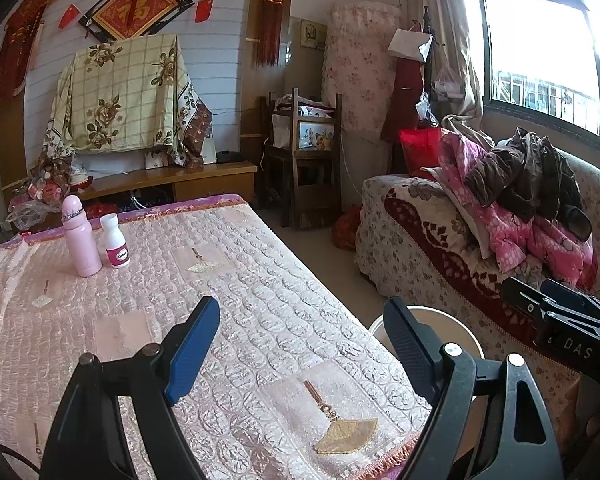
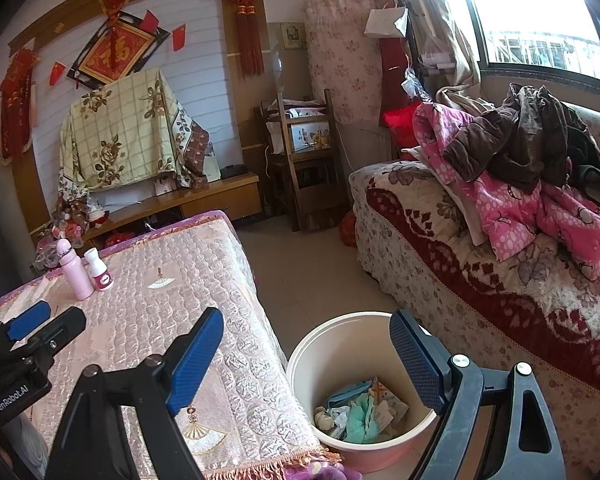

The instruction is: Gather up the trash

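Both your tongs, left [image 1: 302, 346] and right [image 2: 308, 356], stand wide and empty; trash [image 2: 360, 412] lies in the bucket [image 2: 300, 364] beside the table [image 2: 148, 292].

Home living room: covered sofa [image 2: 440, 248], draped TV [image 1: 124, 96], red festive wall hangings [image 1: 274, 4].

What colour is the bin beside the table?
The bin is cream-white shading to pink at the base; clearest in the right wrist view.
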A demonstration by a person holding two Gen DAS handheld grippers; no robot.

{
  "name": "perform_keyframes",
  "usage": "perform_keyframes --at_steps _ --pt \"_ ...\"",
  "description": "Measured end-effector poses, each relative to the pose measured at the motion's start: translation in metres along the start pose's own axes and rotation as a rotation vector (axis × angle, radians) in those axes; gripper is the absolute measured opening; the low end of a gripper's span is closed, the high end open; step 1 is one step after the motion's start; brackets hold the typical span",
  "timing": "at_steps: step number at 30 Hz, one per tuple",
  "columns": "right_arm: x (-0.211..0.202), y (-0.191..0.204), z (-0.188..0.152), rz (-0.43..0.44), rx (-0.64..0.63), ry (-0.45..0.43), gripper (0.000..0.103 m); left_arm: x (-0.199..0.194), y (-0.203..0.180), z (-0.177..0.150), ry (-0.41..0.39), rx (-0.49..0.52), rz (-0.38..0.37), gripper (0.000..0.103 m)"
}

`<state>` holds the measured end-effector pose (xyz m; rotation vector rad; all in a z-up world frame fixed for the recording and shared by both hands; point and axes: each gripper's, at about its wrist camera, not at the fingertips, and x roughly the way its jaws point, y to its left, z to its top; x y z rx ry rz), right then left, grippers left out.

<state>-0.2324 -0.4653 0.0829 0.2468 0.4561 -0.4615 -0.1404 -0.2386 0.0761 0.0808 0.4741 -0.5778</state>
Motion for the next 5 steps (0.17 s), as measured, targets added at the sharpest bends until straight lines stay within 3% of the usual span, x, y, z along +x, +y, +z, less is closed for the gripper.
perform_keyframes --at_steps 5 --pt "0.0053 0.0026 -0.0014 -0.002 -0.006 0.015 0.088 0.0036 0.0039 -0.0025 0.011 -0.002 0.004 0.084"
